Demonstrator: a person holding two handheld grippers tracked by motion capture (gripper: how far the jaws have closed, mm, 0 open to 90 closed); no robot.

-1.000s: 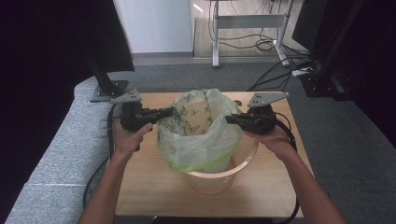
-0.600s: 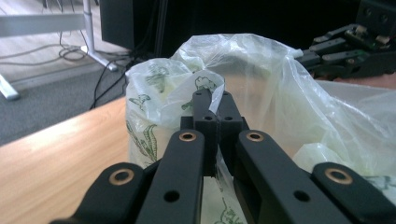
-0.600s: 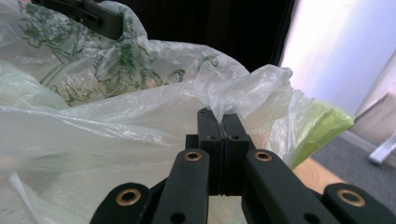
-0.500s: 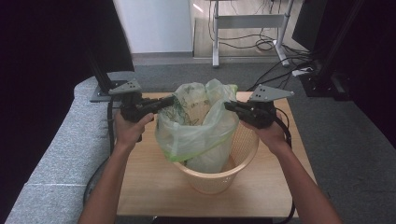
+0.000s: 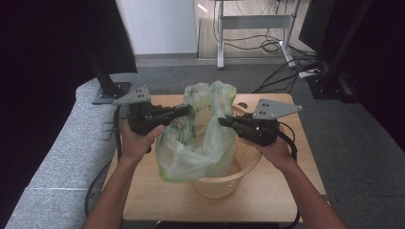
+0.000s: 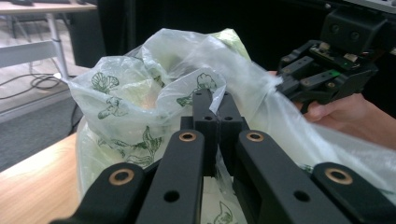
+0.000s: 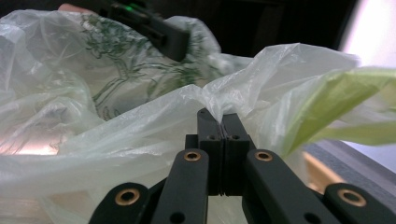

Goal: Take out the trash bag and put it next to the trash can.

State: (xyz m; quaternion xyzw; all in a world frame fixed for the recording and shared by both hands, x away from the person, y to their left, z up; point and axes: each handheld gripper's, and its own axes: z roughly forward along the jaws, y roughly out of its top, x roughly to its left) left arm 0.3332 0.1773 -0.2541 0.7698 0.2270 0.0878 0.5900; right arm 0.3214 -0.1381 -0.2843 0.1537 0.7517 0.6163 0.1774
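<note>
I am looking down on a wooden table point(image 5: 143, 200) with a pale plastic basket point(image 5: 239, 171) near its middle. A thin, see-through green bag point(image 5: 200, 138), printed with dark leaf patterns, hangs partly inside the basket and partly above it, leaning out over the basket's left rim.

My left gripper point(image 5: 184, 110) comes in from the left, jaws pointing right. In the left gripper view its jaws are pressed together with a fold of the bag's upper edge point(image 6: 210, 95) pinched between the tips.

My right gripper point(image 5: 223, 122) comes in from the right, jaws pointing left. In the right gripper view its jaws are closed tight on a peak of the bag's film point(image 7: 219, 112).

The two grippers hold opposite sides of the bag's top, near each other, with the bunched mouth of the bag rising between them. A hand point(image 5: 138, 143) grips the left tool; another hand point(image 5: 277, 150) grips the right. Grey carpet surrounds the table.
</note>
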